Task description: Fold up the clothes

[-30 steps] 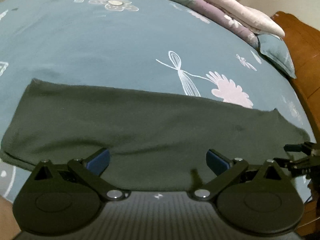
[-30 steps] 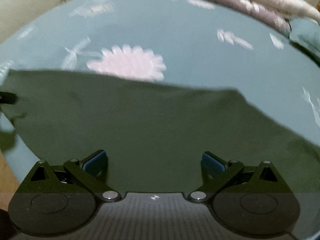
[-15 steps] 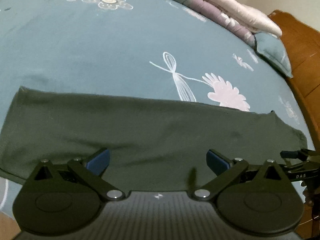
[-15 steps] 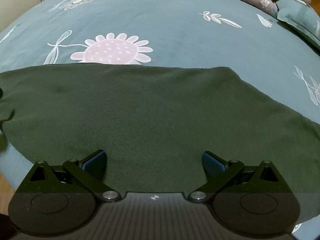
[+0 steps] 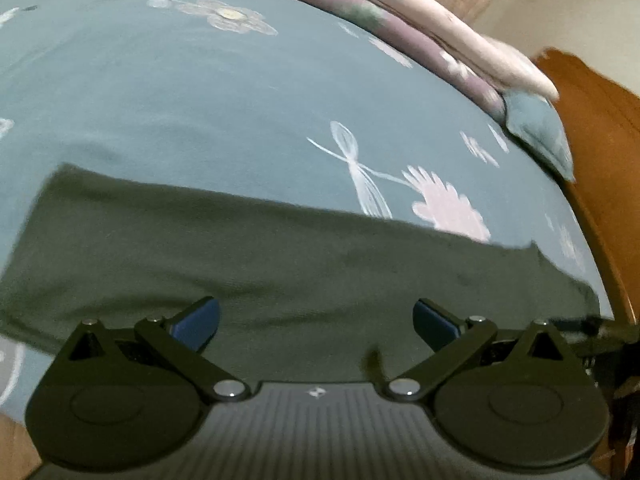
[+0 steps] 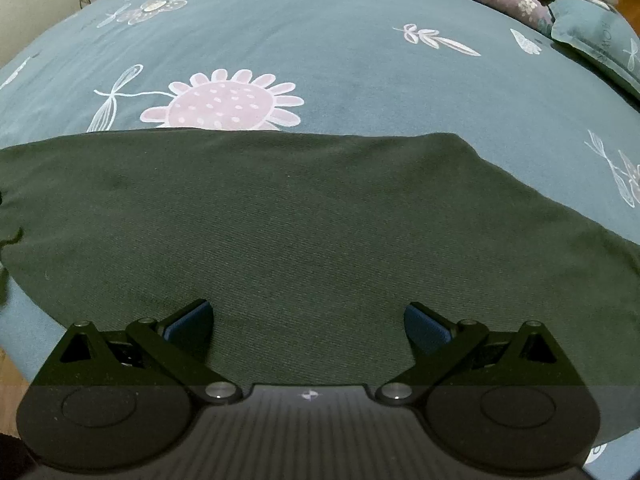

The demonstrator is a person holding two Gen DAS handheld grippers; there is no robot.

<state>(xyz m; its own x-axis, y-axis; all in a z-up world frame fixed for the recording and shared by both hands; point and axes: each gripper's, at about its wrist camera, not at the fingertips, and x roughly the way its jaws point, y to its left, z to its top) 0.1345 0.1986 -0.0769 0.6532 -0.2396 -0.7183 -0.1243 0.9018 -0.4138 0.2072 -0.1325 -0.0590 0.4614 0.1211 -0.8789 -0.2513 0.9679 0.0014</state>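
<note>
A dark green garment (image 5: 256, 256) lies flat as a long band across the near part of a teal bed sheet. In the right wrist view the same garment (image 6: 304, 216) fills the middle, its far edge straight and its right side sloping down. My left gripper (image 5: 316, 320) hovers open over the garment's near edge, nothing between its blue pads. My right gripper (image 6: 308, 320) is open too, above the cloth near its front edge. The right gripper's tip (image 5: 600, 326) shows at the garment's right end in the left wrist view.
The teal sheet (image 6: 328, 48) has pink flower and white dragonfly prints. A folded purple and pink quilt (image 5: 400, 24) and a teal pillow (image 6: 592, 36) lie along the far side. A wooden bed frame (image 5: 600, 152) rises at the right.
Both grippers stay open over the garment. The left wrist view has shifted and blurred slightly; the right wrist view has steadied and drawn a little closer to the cloth.
</note>
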